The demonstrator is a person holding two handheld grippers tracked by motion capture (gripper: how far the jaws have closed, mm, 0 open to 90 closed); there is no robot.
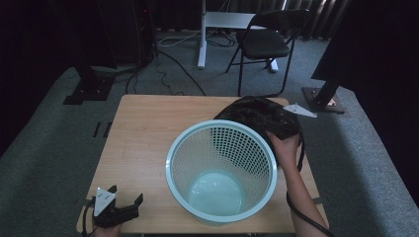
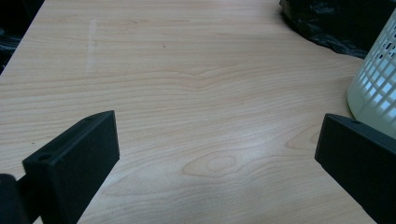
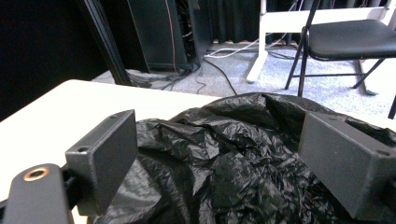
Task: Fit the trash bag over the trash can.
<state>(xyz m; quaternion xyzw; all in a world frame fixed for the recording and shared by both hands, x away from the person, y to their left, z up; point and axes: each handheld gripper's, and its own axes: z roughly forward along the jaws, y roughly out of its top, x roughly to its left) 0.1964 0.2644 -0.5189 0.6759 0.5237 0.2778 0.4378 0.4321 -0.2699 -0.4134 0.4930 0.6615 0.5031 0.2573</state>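
the black bin bag (image 1: 259, 117) lies crumpled at the far right of the bench (image 1: 143, 128), just behind the pale mesh basket (image 1: 221, 170). the right gripper (image 3: 224, 154) is the nearer one by far: its fingers (image 3: 105, 158) stand wide apart straddling the plastic directly ahead, not yet pinching it. the left gripper (image 1: 118, 210) rests at the near left corner, well apart from the bag, spread open and holding nothing.

Chair (image 1: 267, 42): black folding, on carpet behind table
White stand (image 1: 202, 34): left of chair
Cables (image 1: 168, 69): across floor
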